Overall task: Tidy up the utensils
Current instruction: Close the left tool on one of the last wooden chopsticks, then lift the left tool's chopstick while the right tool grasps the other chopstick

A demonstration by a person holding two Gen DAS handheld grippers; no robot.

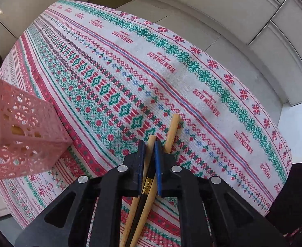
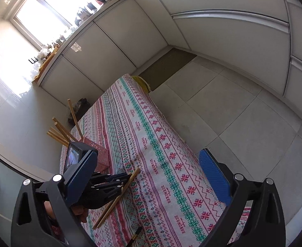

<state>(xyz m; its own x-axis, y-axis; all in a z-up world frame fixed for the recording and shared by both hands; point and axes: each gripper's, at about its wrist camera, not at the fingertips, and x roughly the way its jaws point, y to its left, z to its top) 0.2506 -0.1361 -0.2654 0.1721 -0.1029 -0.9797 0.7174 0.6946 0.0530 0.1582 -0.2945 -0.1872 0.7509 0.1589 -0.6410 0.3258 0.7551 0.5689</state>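
The pale wooden chopsticks [image 1: 149,177] lie low on the patterned red, green and white woven tablecloth [image 1: 171,65], near its front edge, with a thinner black chopstick carrying a gold band [image 1: 145,187] bundled among them. The left gripper [image 1: 150,158] is clenched on this bundle, its blue-padded jaws pinching the sticks partway along their length while it points steeply down at the cloth. One more wooden stick [image 1: 172,131] runs just outside the right pad, so whether it is truly caught is hard to tell.

The long axis of the bundle runs from the near edge of the table toward the far side, tips fanning slightly apart ahead of the jaws; in the right wrist view the same sticks [image 2: 118,197] slant up and to the right across the cloth.

The likely trouble is a loose pinch: round sticks of mixed thickness can roll or scissor between flat pads, and the outer one may drop on lifting. A long overhang behind the jaws could also swing and strike the pink perforated plastic holder [image 1: 27,131], which stands to the left and already has several wooden chopsticks [image 2: 60,133] leaning out of it.

The right gripper [image 2: 146,175] hangs above the table with its blue pads well apart, grasping nothing
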